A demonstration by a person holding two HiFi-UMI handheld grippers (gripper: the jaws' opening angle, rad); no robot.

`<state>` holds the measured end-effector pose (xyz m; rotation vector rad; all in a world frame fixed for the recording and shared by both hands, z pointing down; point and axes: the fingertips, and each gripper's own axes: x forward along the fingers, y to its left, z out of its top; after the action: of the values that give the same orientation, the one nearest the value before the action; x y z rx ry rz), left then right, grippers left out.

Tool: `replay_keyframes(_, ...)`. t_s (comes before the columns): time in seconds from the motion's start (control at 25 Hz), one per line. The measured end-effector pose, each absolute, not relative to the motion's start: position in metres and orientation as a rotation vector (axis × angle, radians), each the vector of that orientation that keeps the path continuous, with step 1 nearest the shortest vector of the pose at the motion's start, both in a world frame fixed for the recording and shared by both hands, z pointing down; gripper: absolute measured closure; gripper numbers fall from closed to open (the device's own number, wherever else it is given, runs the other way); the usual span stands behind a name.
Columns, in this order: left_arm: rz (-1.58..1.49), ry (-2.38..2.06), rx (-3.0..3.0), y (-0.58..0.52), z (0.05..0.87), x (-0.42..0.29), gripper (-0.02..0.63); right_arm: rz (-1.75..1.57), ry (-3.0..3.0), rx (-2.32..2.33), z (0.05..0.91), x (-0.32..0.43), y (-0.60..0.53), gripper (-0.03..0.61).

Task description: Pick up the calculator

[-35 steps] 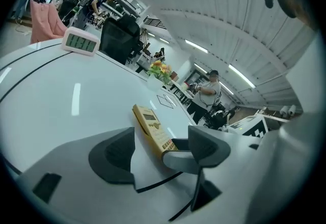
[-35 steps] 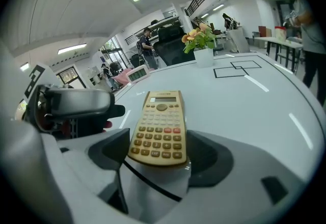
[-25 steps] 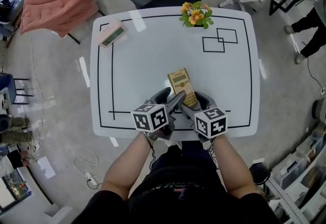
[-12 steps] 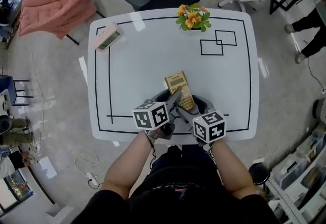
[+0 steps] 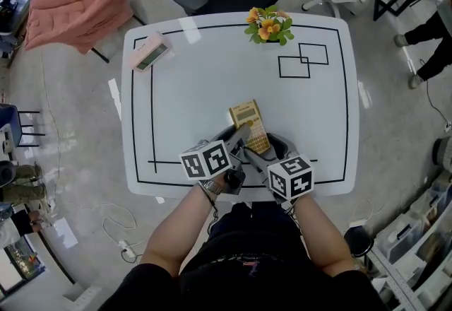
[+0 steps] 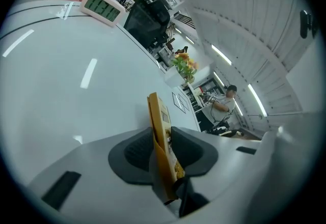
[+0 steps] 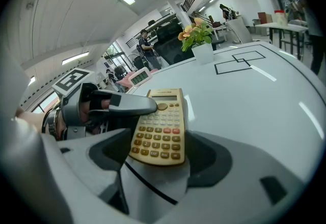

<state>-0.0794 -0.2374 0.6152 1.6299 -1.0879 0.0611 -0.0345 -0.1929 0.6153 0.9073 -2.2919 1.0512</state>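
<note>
Over the table [image 5: 212, 90], gold tan-keyed calculator [image 7: 159, 126]: right tool [image 7: 159, 142] grips it, left tool [image 6: 162, 139] just closed onto it.

The calculator [image 5: 249, 126] is tan-gold with pale yellow keys, two of them red. The table [image 5: 191, 90] is glossy white, marked with a thin black border line and two overlapping black-outlined rectangles [image 5: 304, 61] at far right. The flowers [image 5: 267, 23] are orange and yellow with green leaves. The clock [image 5: 149, 52] at far left is pale pink with a green display. The cloth [image 5: 74, 2] is salmon pink.
</note>
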Motion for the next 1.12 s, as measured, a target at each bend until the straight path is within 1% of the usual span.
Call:
replay_keyframes(0.2,-0.066,-1.053,1.650,-0.239,0.598,-0.081,0.526,0.981,-2.344,0.905,0.609,-0.038,-0.195,0.241)
replay_keyframes(0.48,-0.205,-1.045,1.704,-0.242,0.567,-0.097,0.538,0.836,-2.461,0.922,0.583,-0.047,-0.200,0.241)
replay_keyframes(1.04,-0.335,-1.167,1.832,-0.214,0.499,-0.149,0.540,0.636,-2.621,0.924,0.526,-0.068,-0.178,0.242)
replay_keyframes(1.12,-0.351,-1.183,1.850,-0.205,0.488,-0.158,0.540,0.600,-2.637,0.944,0.515,-0.069,-0.174,0.252)
